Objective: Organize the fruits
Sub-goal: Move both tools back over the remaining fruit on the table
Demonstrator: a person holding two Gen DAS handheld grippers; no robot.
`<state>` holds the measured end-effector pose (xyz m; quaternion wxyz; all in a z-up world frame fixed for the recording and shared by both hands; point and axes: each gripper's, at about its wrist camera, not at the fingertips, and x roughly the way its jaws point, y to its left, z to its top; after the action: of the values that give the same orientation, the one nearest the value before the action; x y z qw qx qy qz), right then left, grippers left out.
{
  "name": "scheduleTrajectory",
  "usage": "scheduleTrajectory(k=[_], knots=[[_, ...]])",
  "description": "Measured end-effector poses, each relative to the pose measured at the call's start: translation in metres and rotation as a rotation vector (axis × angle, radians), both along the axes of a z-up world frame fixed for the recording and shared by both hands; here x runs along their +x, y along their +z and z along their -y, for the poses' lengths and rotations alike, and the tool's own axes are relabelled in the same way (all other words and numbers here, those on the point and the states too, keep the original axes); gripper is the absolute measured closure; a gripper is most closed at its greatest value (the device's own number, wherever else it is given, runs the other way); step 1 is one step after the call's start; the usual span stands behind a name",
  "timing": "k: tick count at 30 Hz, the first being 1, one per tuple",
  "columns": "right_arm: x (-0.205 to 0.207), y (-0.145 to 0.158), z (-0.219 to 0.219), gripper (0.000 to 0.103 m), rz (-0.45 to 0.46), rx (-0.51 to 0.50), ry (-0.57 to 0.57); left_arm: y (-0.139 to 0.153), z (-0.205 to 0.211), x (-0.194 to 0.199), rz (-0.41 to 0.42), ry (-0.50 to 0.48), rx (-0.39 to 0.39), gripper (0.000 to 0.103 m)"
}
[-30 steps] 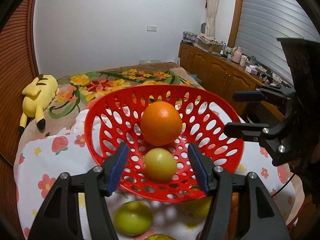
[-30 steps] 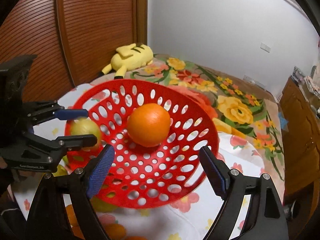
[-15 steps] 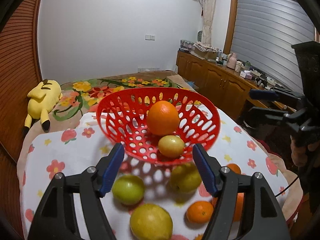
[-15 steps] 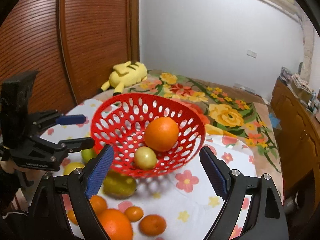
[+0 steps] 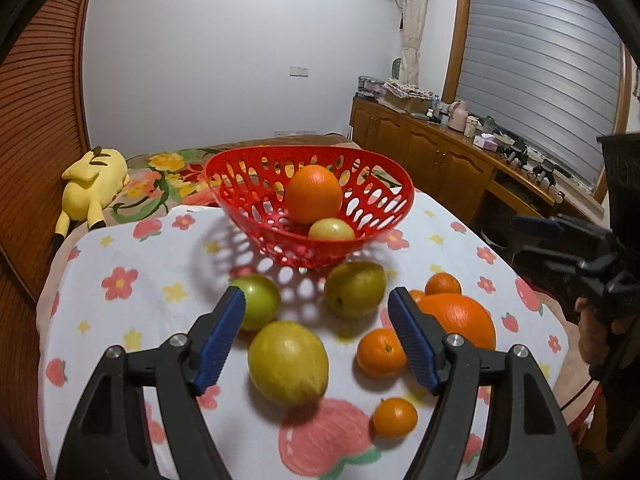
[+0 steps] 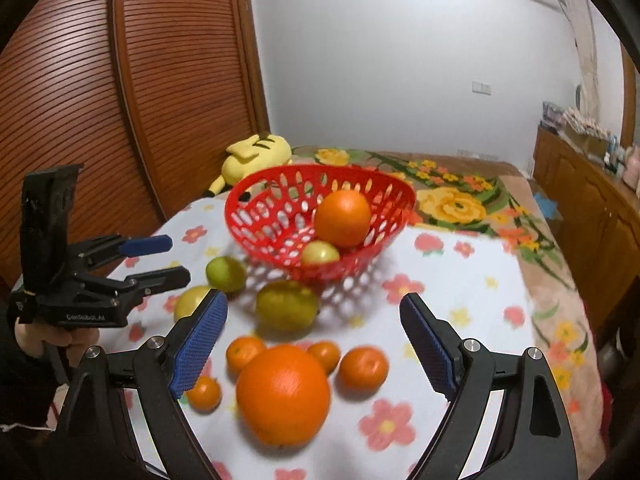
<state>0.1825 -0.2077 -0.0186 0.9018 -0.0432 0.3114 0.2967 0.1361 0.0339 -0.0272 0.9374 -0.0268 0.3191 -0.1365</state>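
Observation:
A red perforated basket (image 5: 240,200) stands on the flowered cloth and holds a big orange (image 5: 314,194) and a small yellow-green fruit (image 5: 331,230). In front of it lie loose fruits: a green one (image 5: 260,300), a pear-like one (image 5: 354,288), a large yellow-green one (image 5: 288,362), a large orange (image 5: 460,318) and small mandarins (image 5: 380,352). My left gripper (image 5: 316,304) hovers above these with its jaws opening and nothing gripped. My right gripper (image 6: 314,306) hangs open over the large orange (image 6: 284,394), holding nothing.
A yellow plush toy (image 5: 92,184) lies on the flowered bedspread behind the table. Slatted wooden doors (image 6: 80,120) stand at the left, and a wooden cabinet (image 5: 432,164) with clutter runs along the right. The cloth's edge drops off at the right.
Both grippers have drawn back from the basket, so it looks smaller and the loose fruits have come into view. The left jaws have widened.

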Motion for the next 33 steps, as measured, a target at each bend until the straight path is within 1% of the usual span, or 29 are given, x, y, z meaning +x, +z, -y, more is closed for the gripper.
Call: scheduleTrajectory(k=[3, 6, 8, 13, 19, 23, 33], knots=[[-0.011, -0.011, 0.002, 0.013, -0.012, 0.01, -0.001, -0.004, 0.0, -0.008, -0.006, 0.008, -0.008, 0.026], [-0.015, -0.023, 0.003, 0.013, -0.031, 0.02, -0.007, -0.012, 0.0, -0.017, -0.01, 0.014, -0.023, 0.025], [-0.017, -0.031, 0.003, 0.013, -0.042, 0.037, -0.008, -0.017, 0.002, -0.021, -0.018, 0.013, -0.019, 0.025], [-0.021, -0.049, -0.002, 0.013, -0.065, 0.029, -0.004, -0.031, 0.006, -0.027, -0.041, 0.015, -0.008, 0.025], [-0.019, -0.067, -0.006, 0.013, -0.091, 0.028, -0.002, -0.045, 0.007, -0.03, -0.07, 0.001, -0.027, 0.025], [-0.016, -0.074, -0.008, 0.013, -0.104, 0.028, 0.002, -0.051, 0.011, -0.033, -0.078, -0.006, -0.025, 0.026], [-0.01, -0.086, -0.017, 0.013, -0.12, 0.007, 0.009, -0.055, 0.019, -0.037, -0.089, -0.036, -0.035, 0.026]])
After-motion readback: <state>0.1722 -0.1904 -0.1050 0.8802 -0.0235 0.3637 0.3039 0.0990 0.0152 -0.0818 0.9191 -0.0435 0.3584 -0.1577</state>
